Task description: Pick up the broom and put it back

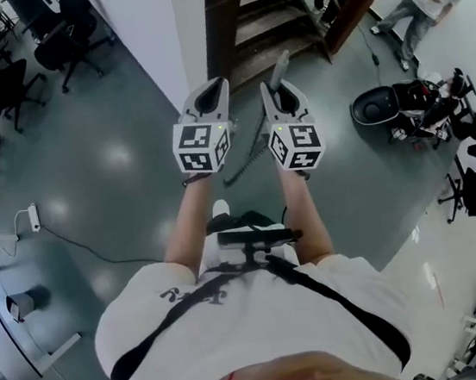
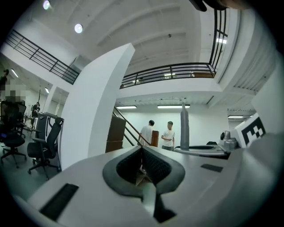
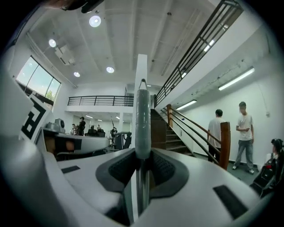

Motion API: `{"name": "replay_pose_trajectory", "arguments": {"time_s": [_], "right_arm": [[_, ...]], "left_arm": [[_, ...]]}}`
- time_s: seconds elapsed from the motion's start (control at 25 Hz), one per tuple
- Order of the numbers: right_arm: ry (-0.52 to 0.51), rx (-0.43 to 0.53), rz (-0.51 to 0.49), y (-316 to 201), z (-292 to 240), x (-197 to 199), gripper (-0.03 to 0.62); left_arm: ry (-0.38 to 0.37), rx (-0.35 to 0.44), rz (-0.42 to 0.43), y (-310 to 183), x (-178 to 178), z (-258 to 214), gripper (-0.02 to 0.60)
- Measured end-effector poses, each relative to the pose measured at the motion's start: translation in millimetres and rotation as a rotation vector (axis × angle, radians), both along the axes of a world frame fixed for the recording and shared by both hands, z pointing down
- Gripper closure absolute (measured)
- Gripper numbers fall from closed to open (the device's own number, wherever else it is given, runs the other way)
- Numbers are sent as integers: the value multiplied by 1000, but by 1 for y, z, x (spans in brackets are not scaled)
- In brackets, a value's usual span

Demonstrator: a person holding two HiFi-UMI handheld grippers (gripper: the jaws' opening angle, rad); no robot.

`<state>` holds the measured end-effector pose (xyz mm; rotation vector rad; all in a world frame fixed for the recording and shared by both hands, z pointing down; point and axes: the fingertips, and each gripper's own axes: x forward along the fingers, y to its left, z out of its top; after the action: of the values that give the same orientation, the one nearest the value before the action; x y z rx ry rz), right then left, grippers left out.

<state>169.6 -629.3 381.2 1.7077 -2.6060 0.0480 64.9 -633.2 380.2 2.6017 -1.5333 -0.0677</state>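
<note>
One stiff, light broom (image 3: 143,124) stands mid-frame, clamped near its handle top by my right gripper (image 3: 142,166); left gripper (image 2: 143,166) closed, empty.

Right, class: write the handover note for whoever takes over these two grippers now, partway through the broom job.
Left gripper: jaws together, empty, level beside the other.
Right gripper: shut on the broom handle, which stands upright.
Done: broom is in hand; its brush end is out of view.
Left: carry it to its place and release it. That spot can't be identified; a wooden staircase is ahead.
</note>
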Motion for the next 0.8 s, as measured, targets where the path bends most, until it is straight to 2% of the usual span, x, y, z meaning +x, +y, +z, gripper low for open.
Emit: {"name": "replay_pose_trajectory", "arguments": {"time_s": [0.16, 0.4, 0.56, 0.8], "right_arm": [[31, -105, -16, -28, 64, -32, 496], [53, -228, -30, -69, 146, -54, 500], [86, -299, -72, -93, 199, -82, 500], [109, -405, -111, -115, 279, -91, 500]], "left_arm": [[5, -65, -30, -32, -29, 42, 569], [-7, -150, -71, -67, -52, 103, 569], [11, -177, -143, -84, -81, 138, 570], [19, -236, -208, -105, -90, 194, 569]]}}
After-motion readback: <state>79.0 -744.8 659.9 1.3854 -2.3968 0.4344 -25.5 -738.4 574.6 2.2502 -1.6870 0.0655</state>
